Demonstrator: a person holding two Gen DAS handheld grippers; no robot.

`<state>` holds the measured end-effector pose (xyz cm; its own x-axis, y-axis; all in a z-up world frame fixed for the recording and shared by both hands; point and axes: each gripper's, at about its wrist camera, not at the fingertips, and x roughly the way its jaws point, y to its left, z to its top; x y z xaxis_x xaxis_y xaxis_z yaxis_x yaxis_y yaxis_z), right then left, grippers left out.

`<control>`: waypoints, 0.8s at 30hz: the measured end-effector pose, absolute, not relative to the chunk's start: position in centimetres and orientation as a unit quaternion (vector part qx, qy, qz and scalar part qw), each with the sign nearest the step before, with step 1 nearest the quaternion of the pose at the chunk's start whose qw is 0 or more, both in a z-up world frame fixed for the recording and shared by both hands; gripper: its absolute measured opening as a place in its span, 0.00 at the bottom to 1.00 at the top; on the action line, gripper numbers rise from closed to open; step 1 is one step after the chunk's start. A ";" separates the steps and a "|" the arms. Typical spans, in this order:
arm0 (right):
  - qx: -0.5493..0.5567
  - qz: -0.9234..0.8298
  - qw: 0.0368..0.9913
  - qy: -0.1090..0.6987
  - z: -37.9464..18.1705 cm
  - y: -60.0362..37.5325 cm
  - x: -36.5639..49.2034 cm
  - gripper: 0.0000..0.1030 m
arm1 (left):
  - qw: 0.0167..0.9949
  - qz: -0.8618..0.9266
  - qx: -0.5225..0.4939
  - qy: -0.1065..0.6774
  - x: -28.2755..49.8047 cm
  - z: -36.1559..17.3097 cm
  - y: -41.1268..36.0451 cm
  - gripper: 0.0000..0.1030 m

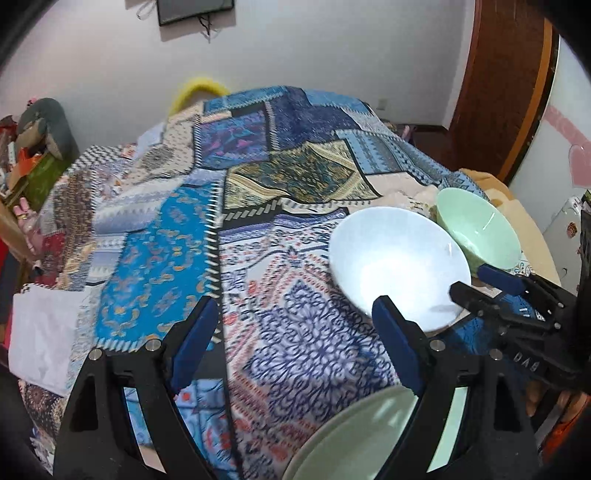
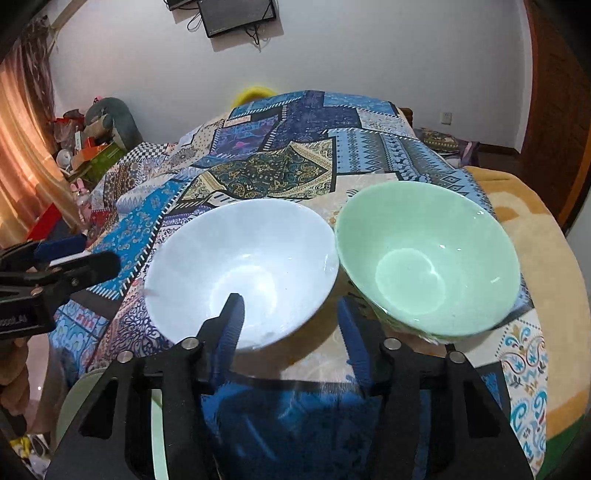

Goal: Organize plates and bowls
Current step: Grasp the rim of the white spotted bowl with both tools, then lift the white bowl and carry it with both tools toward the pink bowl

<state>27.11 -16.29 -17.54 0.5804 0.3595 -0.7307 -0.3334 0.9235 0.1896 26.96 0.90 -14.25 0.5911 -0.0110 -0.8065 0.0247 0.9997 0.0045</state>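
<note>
The glossy white ceramic bowl (image 2: 242,273) sits touching the pale green ceramic bowl (image 2: 428,258) on the patchwork-covered table (image 2: 280,166). Both look stiff, slippery, breakable; the rim is the likely hold. The right gripper (image 2: 291,321) straddles the white rim, fingers partly apart; the left gripper (image 1: 295,325) gapes wide, empty.

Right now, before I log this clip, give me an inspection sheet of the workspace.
Surface: patchwork cloth, blue and patterned, covers the table.
Job's things: white bowl and green bowl upright, rims close together; green plate at near edge.
Clutter: white cloth at left edge.
Grippers: left claw open and empty; right claw open, one finger over white bowl's near rim, no grip.
Cables: wires hang under wall screen.
Surroundings: boxes and toys by the curtain; wooden door.
</note>
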 end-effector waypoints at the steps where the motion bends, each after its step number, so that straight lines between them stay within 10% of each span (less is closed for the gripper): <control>1: 0.019 0.197 0.887 0.418 -17.6 -16.4 27.3 0.44 | 0.891 -0.011 0.008 0.453 27.5 -14.5 0.7 0.83; 11: 0.098 0.224 0.851 0.466 -19.3 -17.4 28.9 0.38 | 0.877 -0.011 0.020 0.479 31.5 -17.0 -0.6 0.79; 24: 0.113 0.232 0.847 0.464 -19.6 -17.5 29.2 0.33 | 0.836 -0.036 -0.025 0.546 34.9 -21.2 -1.0 0.35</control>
